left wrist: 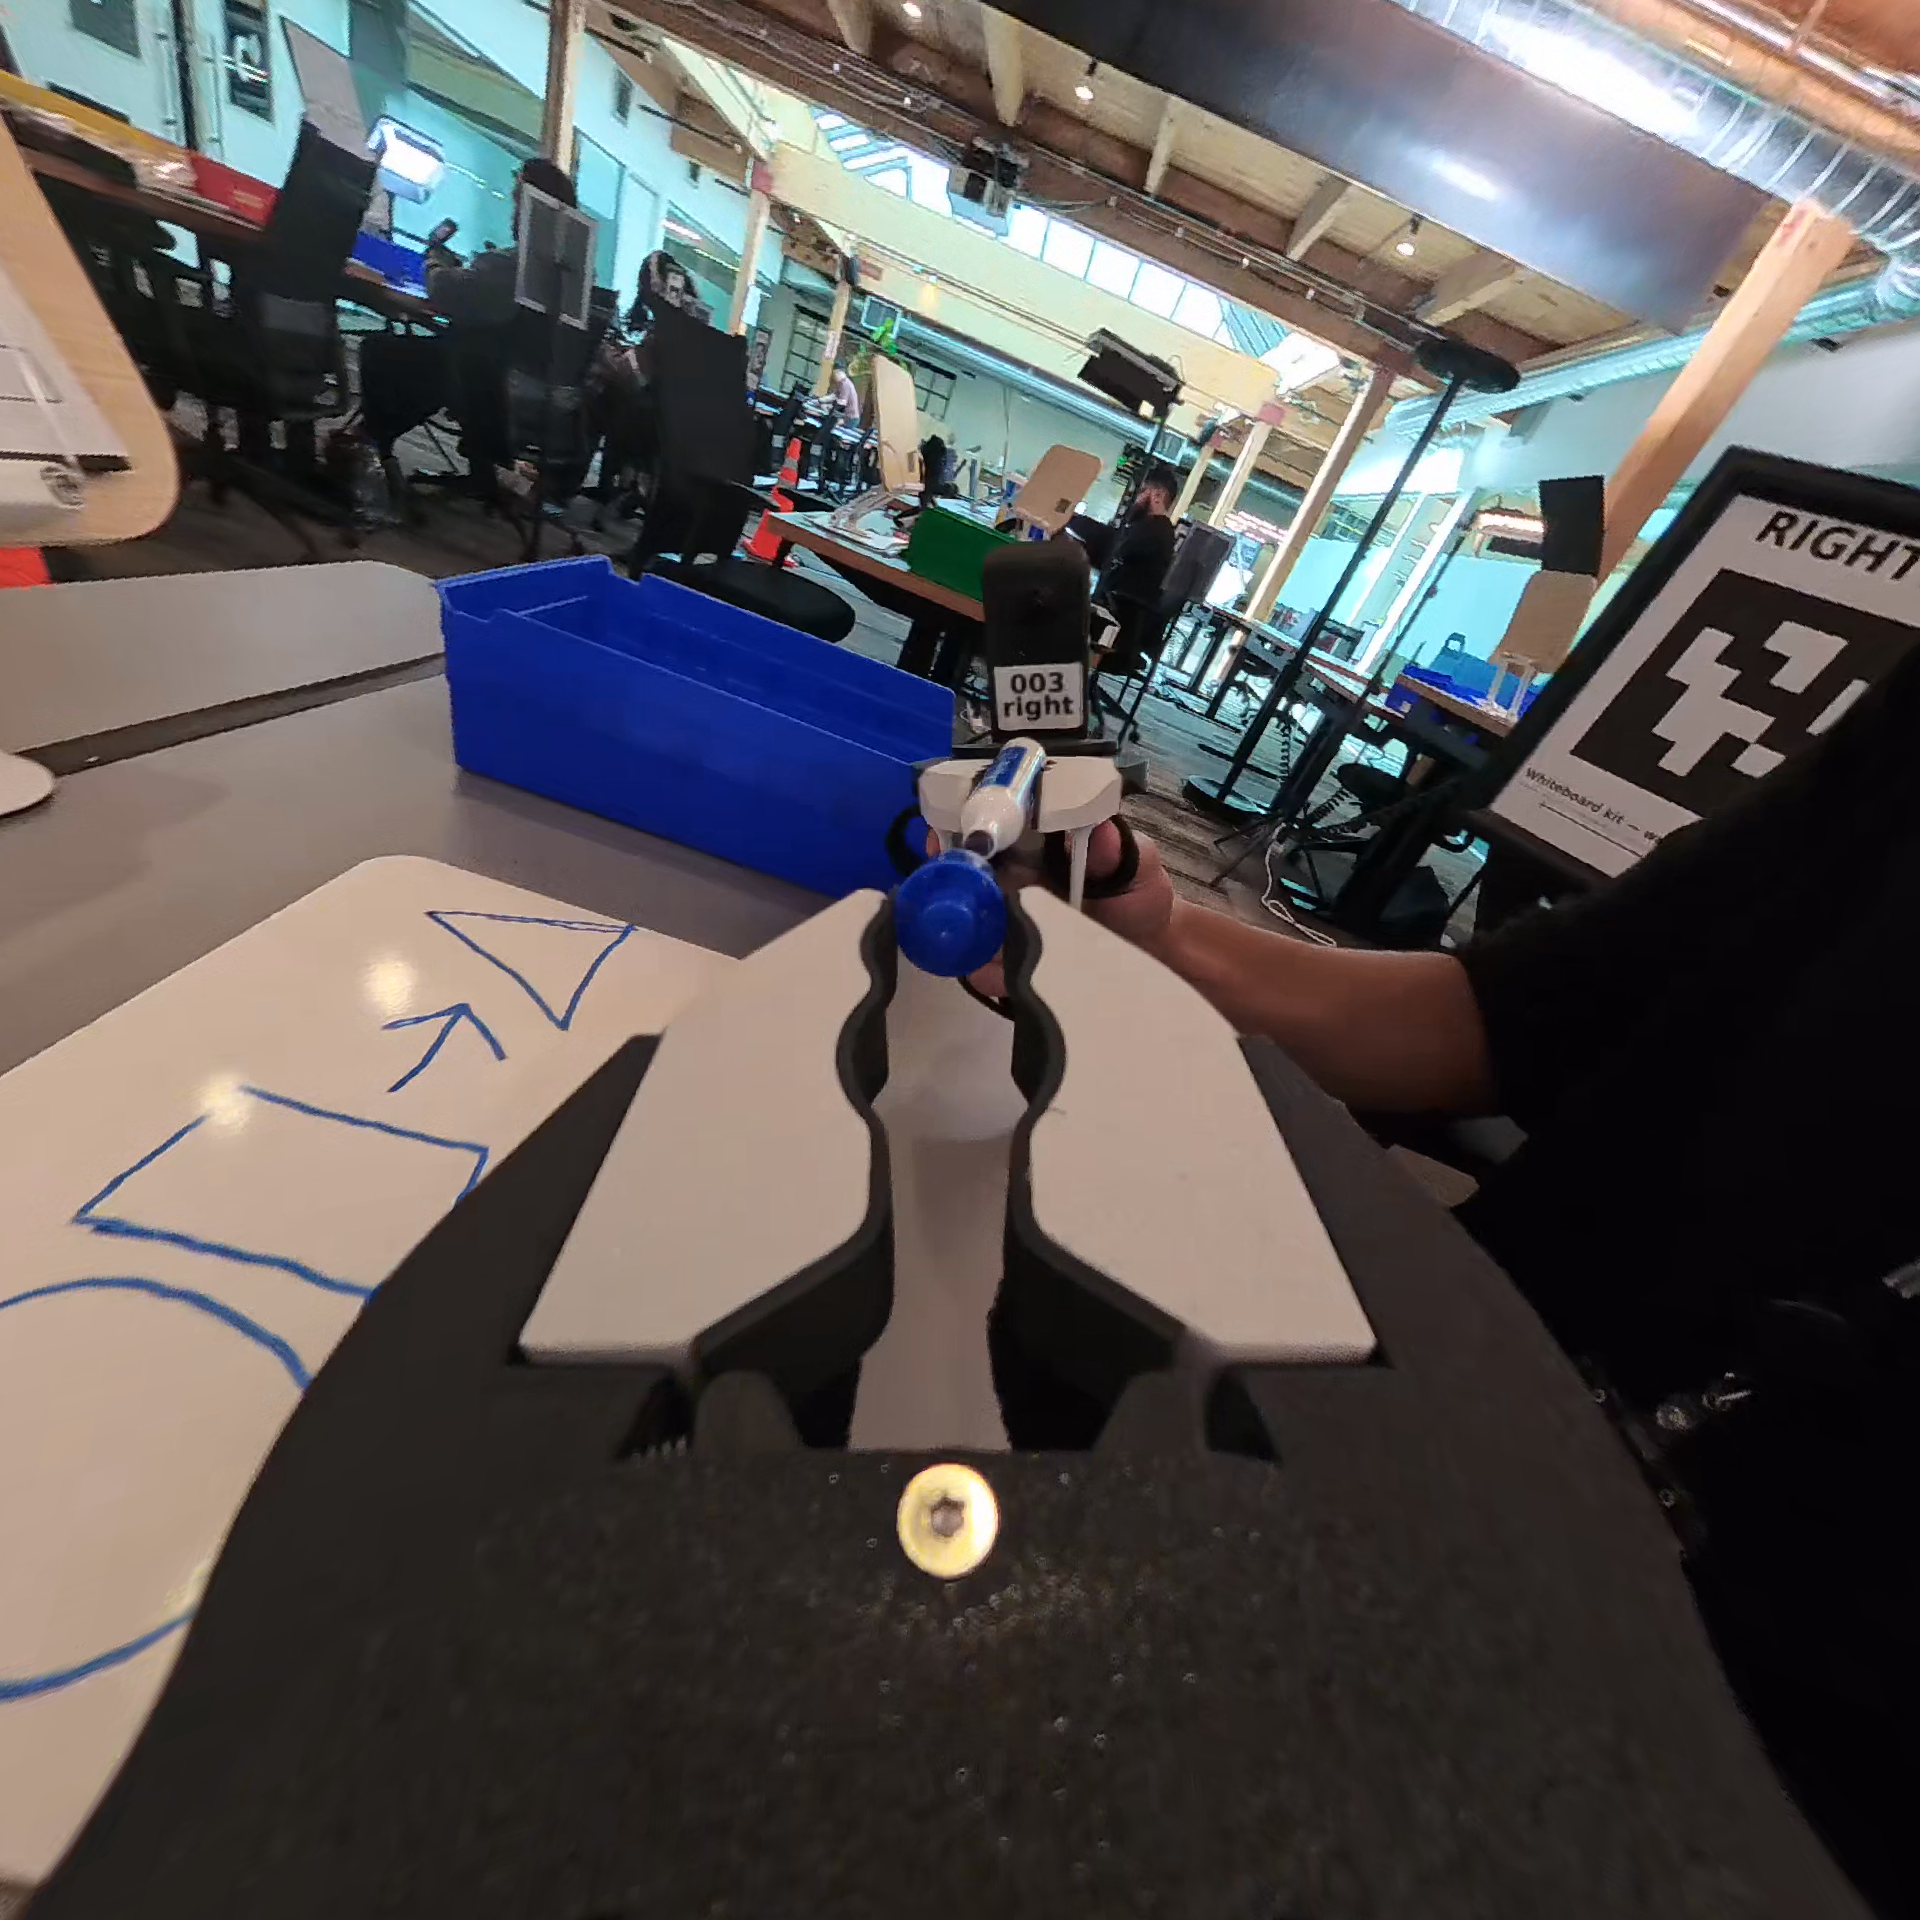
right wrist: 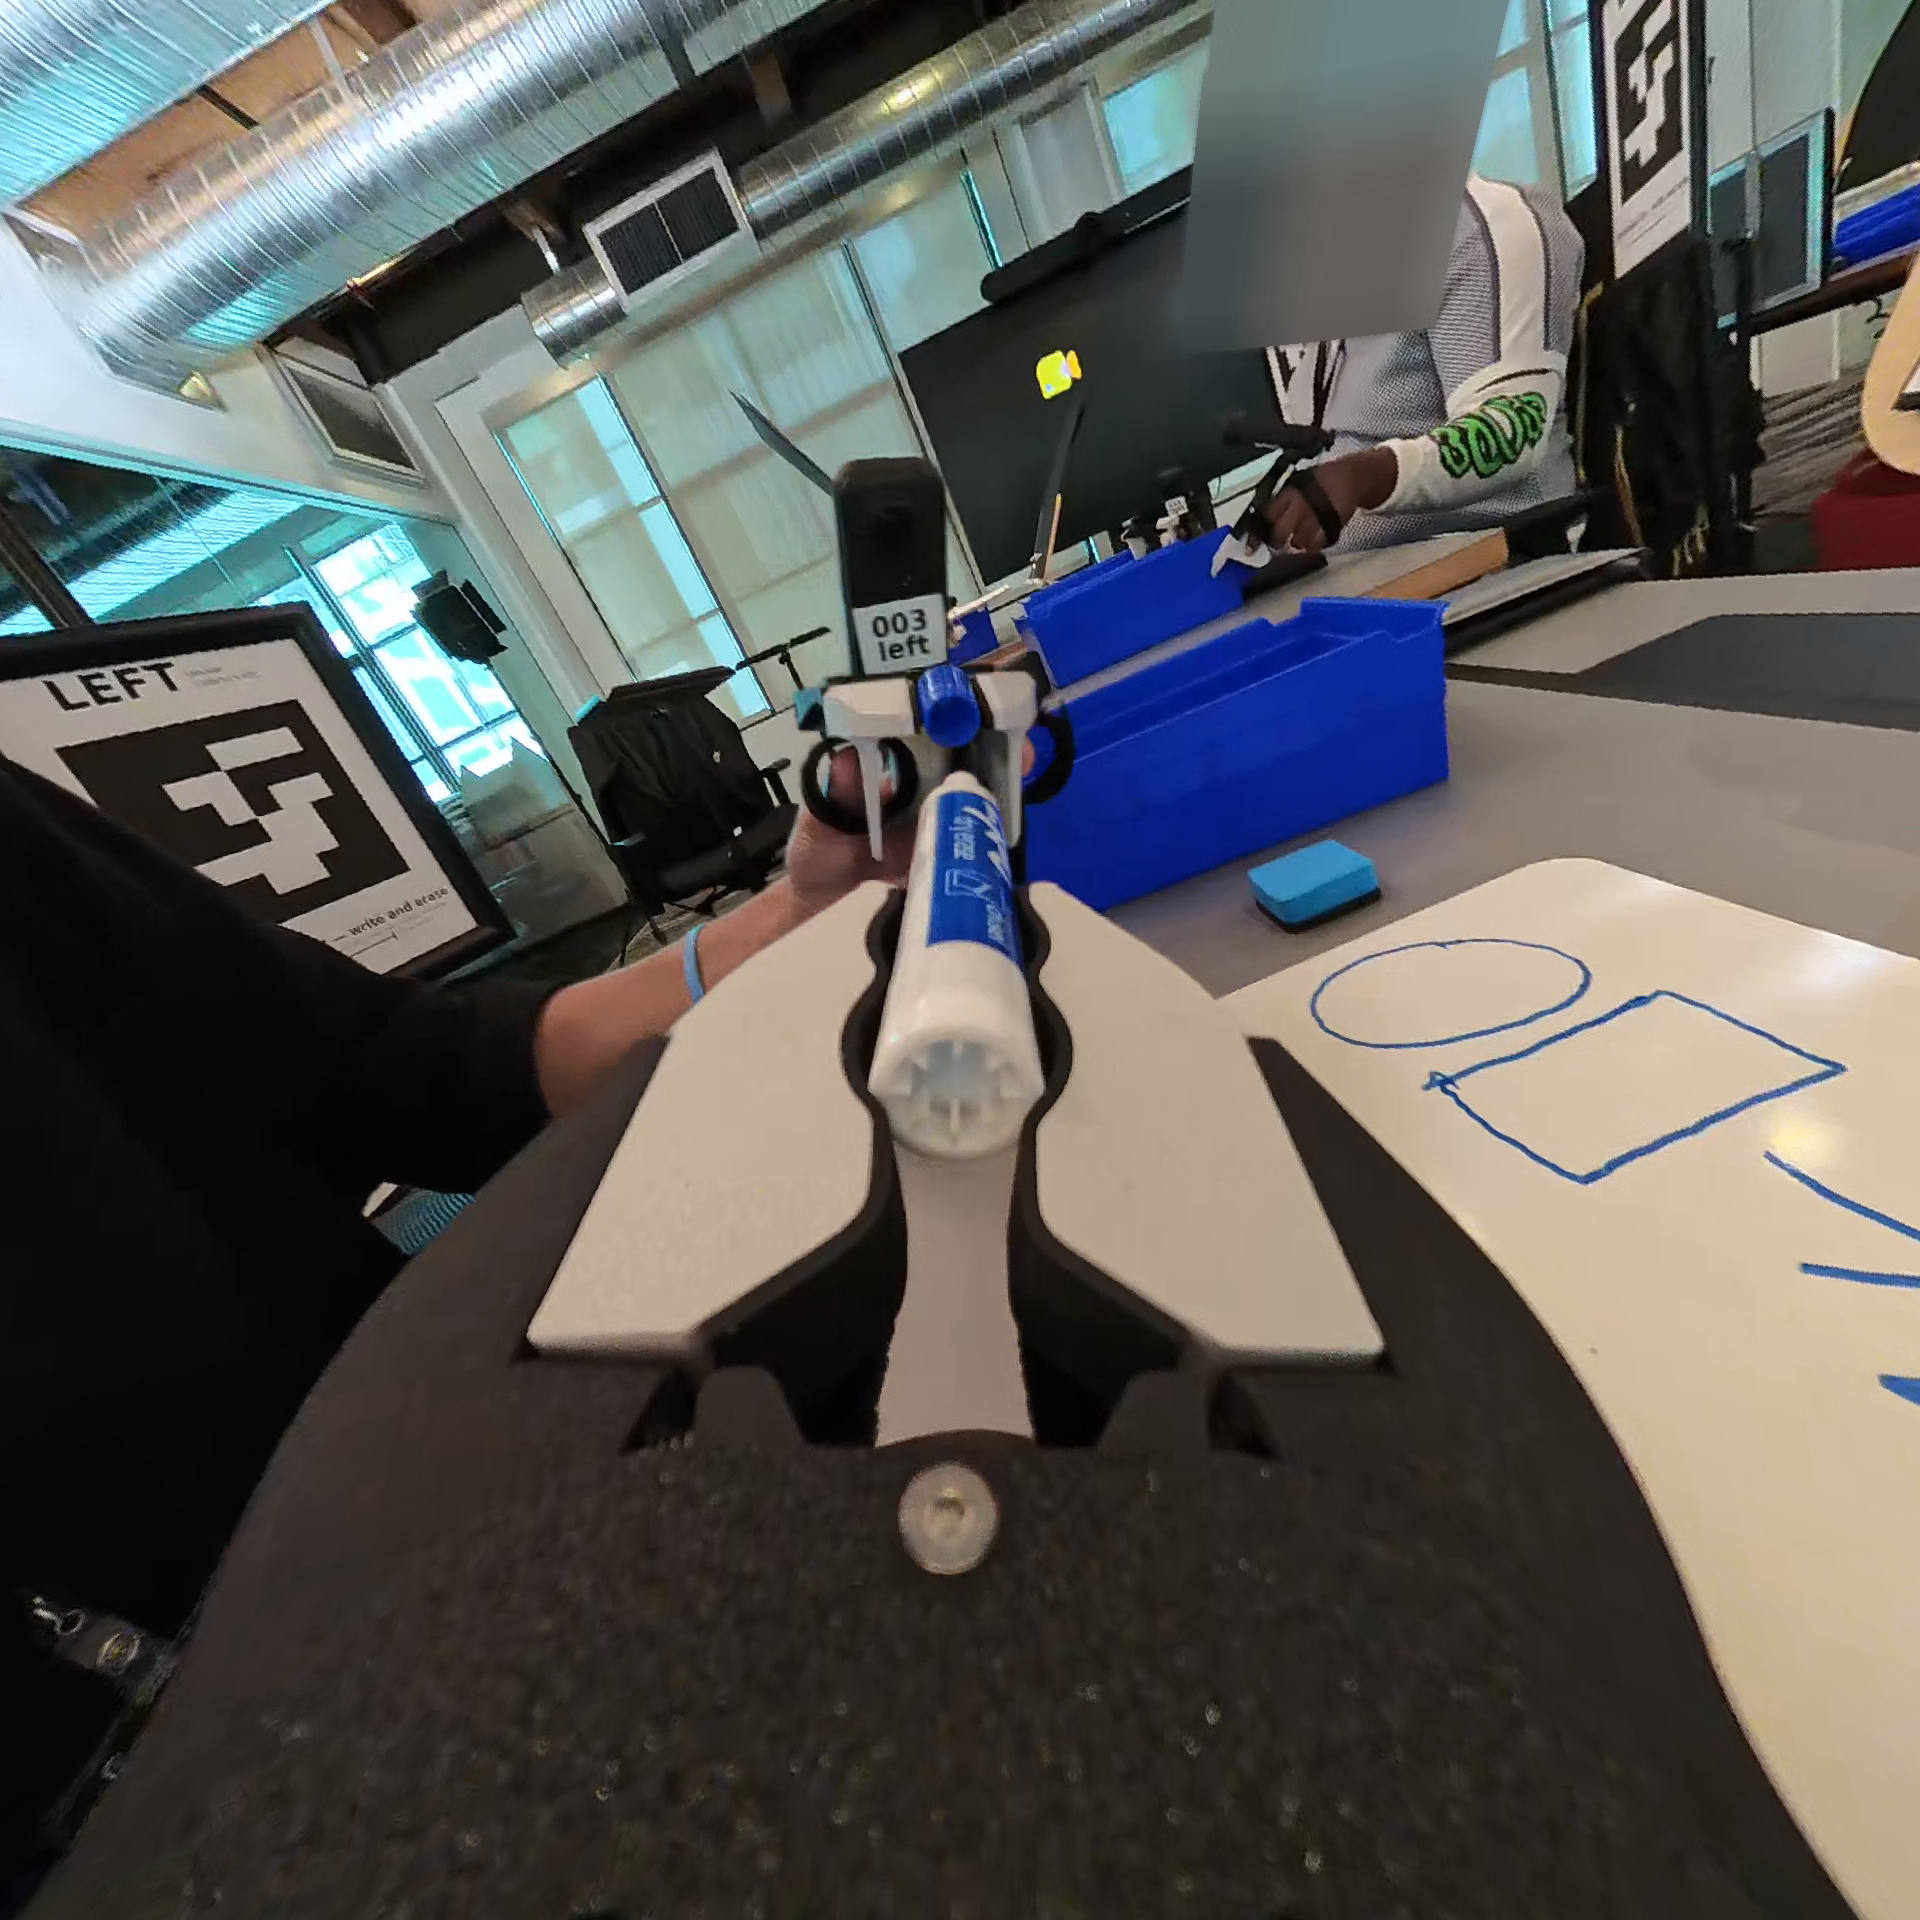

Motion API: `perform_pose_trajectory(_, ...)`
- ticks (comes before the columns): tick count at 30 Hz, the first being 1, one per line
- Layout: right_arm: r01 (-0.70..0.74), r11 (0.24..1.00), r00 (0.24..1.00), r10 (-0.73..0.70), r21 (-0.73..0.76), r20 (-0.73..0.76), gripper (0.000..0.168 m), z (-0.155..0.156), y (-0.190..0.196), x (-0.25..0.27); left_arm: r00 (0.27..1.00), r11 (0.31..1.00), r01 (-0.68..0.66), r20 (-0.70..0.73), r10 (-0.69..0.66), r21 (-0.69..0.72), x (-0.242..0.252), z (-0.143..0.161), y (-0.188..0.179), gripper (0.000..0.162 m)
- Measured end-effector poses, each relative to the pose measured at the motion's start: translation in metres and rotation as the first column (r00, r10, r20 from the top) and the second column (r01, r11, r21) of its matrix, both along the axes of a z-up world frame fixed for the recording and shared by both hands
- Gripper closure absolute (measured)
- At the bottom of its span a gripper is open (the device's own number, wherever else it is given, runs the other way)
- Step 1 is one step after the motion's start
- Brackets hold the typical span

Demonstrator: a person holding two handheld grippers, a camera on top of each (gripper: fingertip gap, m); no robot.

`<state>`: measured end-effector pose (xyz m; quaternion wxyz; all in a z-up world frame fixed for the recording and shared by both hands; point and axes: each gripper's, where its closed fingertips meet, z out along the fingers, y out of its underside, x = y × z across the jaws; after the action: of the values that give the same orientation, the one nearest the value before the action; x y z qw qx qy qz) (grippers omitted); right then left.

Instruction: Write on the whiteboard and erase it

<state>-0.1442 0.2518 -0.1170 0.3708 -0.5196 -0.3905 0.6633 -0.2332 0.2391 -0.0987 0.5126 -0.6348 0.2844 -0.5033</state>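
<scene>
Blue cap sits pinched in the left tool, and the right tool squeezes the marker. Both hang beside the whiteboard on the surface. If they line up crooked, the cap could slip and fall.

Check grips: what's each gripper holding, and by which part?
Left gripper holds the blue cap between its fingertips. Right gripper holds the marker by its barrel, tail end toward the camera. Cap and marker look just apart.
</scene>
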Motion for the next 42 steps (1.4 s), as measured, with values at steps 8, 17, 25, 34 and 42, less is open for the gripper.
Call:
perform_pose_trajectory(8,-0.009,0.999,1.000,0.009,0.034,0.007,0.148,0.002,-0.009,-0.009,0.992,0.994,0.110,0.066,-0.111,0.006,0.025,-0.002,-0.004,0.143)
perform_pose_trajectory(17,-0.031,0.999,1.000,0.030,0.030,0.008,0.149,0.002,-0.015,-0.014,0.989,0.989,0.145,0.039,-0.145,-0.004,0.044,-0.010,-0.008,0.143)
perform_pose_trajectory(25,-0.028,0.999,0.999,0.027,0.033,0.034,0.149,-0.006,-0.015,-0.014,0.990,0.991,0.130,0.054,-0.128,-0.038,0.047,-0.019,-0.007,0.144)
perform_pose_trajectory(34,0.002,1.000,1.000,-0.002,-0.008,0.000,0.148,-0.011,-0.009,-0.014,0.981,0.991,0.107,0.169,-0.092,-0.082,0.048,-0.020,0.002,0.144)
perform_pose_trajectory(42,0.026,0.999,0.999,-0.028,-0.033,-0.044,0.148,-0.011,-0.005,-0.013,0.968,0.990,0.098,0.239,-0.072,-0.099,0.053,-0.017,0.008,0.144)
